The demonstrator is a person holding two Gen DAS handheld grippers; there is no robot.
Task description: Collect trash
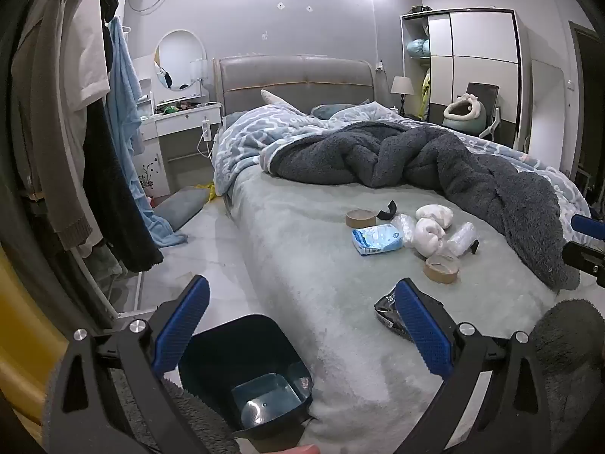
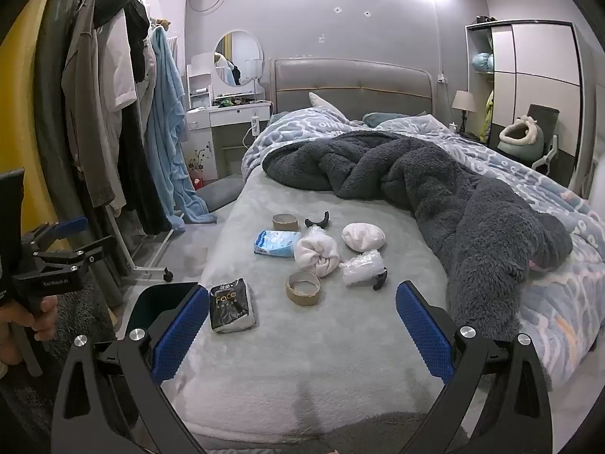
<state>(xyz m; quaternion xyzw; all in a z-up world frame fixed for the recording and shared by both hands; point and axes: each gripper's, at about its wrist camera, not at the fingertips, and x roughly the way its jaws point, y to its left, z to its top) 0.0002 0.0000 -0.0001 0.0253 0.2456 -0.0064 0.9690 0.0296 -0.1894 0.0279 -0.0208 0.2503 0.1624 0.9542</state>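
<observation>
Trash lies on the grey bed sheet: a black "Face" packet, two empty tape rolls, a blue tissue pack, white cloth balls, crumpled clear plastic and a black curved piece. A dark bin stands at the bed's near left corner, under my open, empty left gripper. My right gripper is open and empty, above the sheet near the black packet. The left gripper also shows in the right wrist view.
A rumpled dark blanket and blue patterned duvet cover the far and right side of the bed. A clothes rack with hanging garments stands left. A dressing table, wardrobe and chair line the back.
</observation>
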